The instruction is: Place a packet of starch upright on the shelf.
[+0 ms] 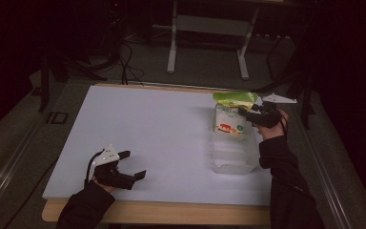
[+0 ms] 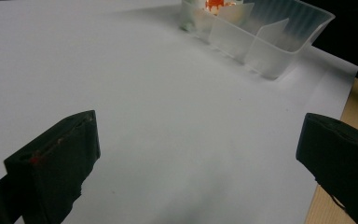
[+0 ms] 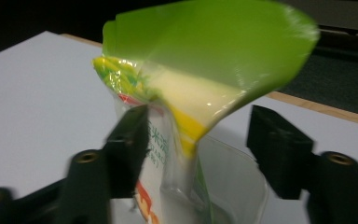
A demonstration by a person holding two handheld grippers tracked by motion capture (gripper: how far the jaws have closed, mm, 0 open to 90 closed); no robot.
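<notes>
Dim room, white sheet [image 1: 162, 133] over a wooden table. Snack bag [image 1: 229, 114] with green top standing upright in the far end of a clear plastic bin [image 1: 231, 157], at about 2 o'clock on the sheet. Right gripper [image 1: 246, 112] spread apart around the bag's upper part, not pinching. Left gripper [image 1: 132, 166] released and empty at 7 o'clock. Best backed straight off without brushing the flared top, lest the bag tip.

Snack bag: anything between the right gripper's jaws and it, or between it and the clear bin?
Nothing visible. The right gripper has its jaws open around the snack bag, with a gap on one side. The bag already stands in the far end of the clear bin, lower part inside the walls.
</notes>
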